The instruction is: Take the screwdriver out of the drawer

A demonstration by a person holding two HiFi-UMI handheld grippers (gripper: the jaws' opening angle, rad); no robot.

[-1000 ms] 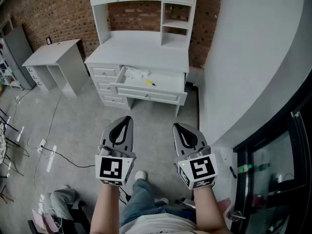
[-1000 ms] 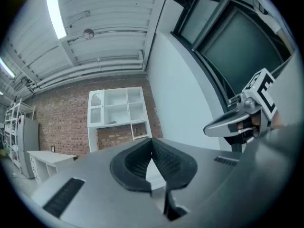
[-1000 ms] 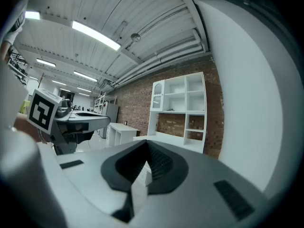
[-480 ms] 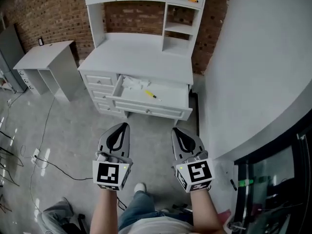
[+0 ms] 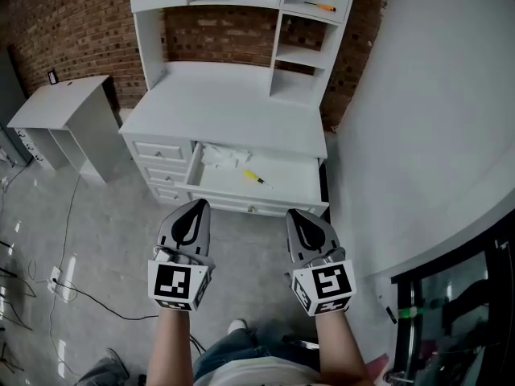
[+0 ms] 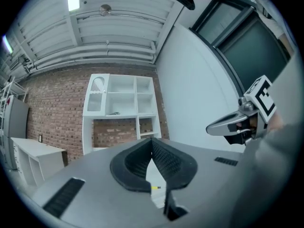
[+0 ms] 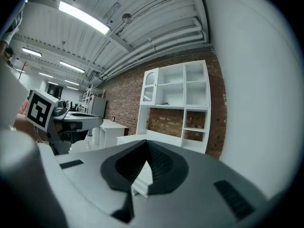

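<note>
I hold both grippers level in front of me, side by side and apart, pointing at the white counter (image 5: pixel 233 103). The left gripper (image 5: pixel 196 206) has its jaws pressed together at the tips with nothing between them. The right gripper (image 5: pixel 295 215) is closed the same way and is also empty.

The only print I can make out is the black-and-white square pattern on the marker cube (image 5: pixel 177 284) of my left gripper and on the marker cube (image 5: pixel 324 284) of my right. I can read no brand or lettering on the furniture or tools.

The screwdriver (image 5: pixel 256 178) lies flat on the floor of the open drawer (image 5: pixel 299 190), which is pulled out from under the counter top. It sits near the drawer's middle, well ahead of both gripper tips. Its long axis runs on a diagonal: the yellow handle is toward the back left, and the dark shaft points toward the front right corner. In the left gripper view a sliver of the yellow handle shows low in the gap behind the closed tips.

A crumpled white thing (image 5: pixel 221 158), cloth or paper, lies in the drawer's back left part, apart from the screwdriver. An orange-handled tool (image 5: pixel 320 6) lies on the upper right shelf above the counter.
</note>
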